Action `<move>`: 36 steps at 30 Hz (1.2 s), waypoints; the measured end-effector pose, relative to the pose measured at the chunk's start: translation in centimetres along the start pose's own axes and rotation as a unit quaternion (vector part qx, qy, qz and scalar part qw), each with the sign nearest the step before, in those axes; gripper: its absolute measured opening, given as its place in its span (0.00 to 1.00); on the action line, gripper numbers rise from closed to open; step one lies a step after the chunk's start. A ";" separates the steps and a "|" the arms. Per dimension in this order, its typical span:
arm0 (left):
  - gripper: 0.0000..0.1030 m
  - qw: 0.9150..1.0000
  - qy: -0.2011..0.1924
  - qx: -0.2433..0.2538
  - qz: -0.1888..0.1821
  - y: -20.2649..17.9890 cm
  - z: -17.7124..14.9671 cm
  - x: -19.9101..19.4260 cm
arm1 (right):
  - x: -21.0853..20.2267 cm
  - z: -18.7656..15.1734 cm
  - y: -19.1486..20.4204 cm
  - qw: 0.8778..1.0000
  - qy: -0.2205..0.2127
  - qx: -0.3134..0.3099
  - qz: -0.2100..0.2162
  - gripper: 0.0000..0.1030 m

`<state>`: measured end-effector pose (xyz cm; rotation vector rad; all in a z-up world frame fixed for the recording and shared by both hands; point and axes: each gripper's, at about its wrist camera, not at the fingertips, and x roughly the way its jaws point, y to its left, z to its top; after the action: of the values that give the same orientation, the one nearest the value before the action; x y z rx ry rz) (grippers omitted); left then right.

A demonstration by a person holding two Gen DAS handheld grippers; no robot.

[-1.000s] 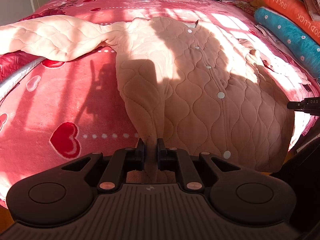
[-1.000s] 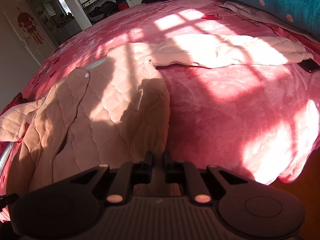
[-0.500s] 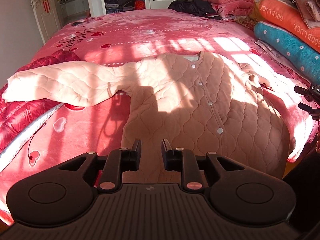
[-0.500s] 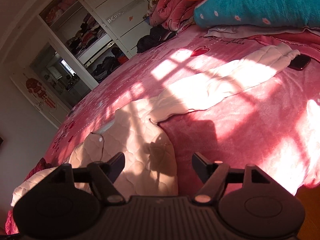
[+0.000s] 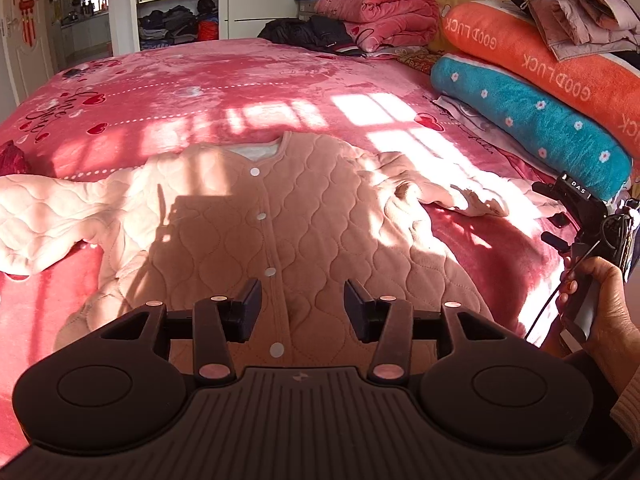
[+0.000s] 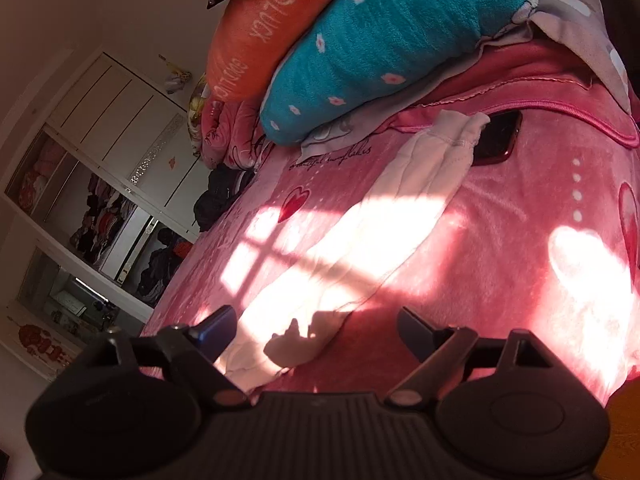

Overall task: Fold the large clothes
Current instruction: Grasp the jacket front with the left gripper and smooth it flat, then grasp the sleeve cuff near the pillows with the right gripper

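A pale pink quilted jacket (image 5: pixel 304 216) with white buttons lies face up on the red bed blanket (image 5: pixel 224 92), both sleeves spread outward. My left gripper (image 5: pixel 302 306) is open and empty, held above the jacket's lower hem. My right gripper (image 6: pixel 316 330) is open and empty above the jacket's right sleeve (image 6: pixel 384 220), which stretches toward the pillows. The right gripper also shows at the right edge of the left wrist view (image 5: pixel 576 216), held in a hand.
A teal pillow (image 5: pixel 532 124) and an orange pillow (image 5: pixel 540 60) lie along the bed's right side. A dark phone (image 6: pixel 496 138) lies by the sleeve cuff. Folded pink bedding (image 5: pixel 380 12) and dark clothes sit at the far end. A wardrobe stands behind.
Both grippers have let go of the jacket's hem, opened wide and lifted back. The right gripper has swung toward the right sleeve. The jacket now lies flat.
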<state>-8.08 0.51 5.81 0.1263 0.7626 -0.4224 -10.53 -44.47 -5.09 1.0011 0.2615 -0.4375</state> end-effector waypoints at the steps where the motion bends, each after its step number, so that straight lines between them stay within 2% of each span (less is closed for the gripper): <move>1: 0.57 1.000 0.001 0.002 -0.002 -0.5 0.2 0.6 | 0.5 0.3 -0.4 1.000 -0.003 0.003 -0.005 0.88; 7: 0.79 1.000 0.016 -0.001 -0.008 -2.6 0.6 3.8 | 2.9 1.9 -1.9 0.999 -0.021 -0.002 -0.027 0.88; 9: 0.92 1.000 0.020 -0.004 -0.006 -3.1 0.5 4.6 | 3.6 2.2 -2.5 0.999 -0.021 0.006 -0.026 0.88; 10: 0.95 1.000 0.022 -0.005 -0.005 -3.3 0.6 5.2 | 4.2 2.5 -2.8 0.999 -0.022 0.010 -0.029 0.88; 18: 1.00 0.999 0.036 0.003 -0.011 -5.8 1.4 10.0 | 6.5 3.9 -4.8 0.998 -0.041 0.042 -0.035 0.92; 23: 1.00 0.999 0.042 -0.013 -0.017 -5.9 1.4 12.2 | 7.7 4.4 -4.2 0.998 -0.053 0.014 -0.037 0.97; 32: 1.00 0.998 0.039 -0.054 -0.011 -2.7 1.5 14.2 | 10.0 5.5 -3.9 0.997 -0.062 -0.032 -0.041 0.99; 36: 1.00 0.997 0.033 -0.071 -0.007 -0.8 1.2 14.0 | 10.7 5.6 -3.8 0.996 -0.061 -0.047 -0.045 0.99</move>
<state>1.41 -5.05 -2.98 0.0017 0.8558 -0.3771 -2.75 -53.53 -9.40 0.8683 0.2152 -0.5616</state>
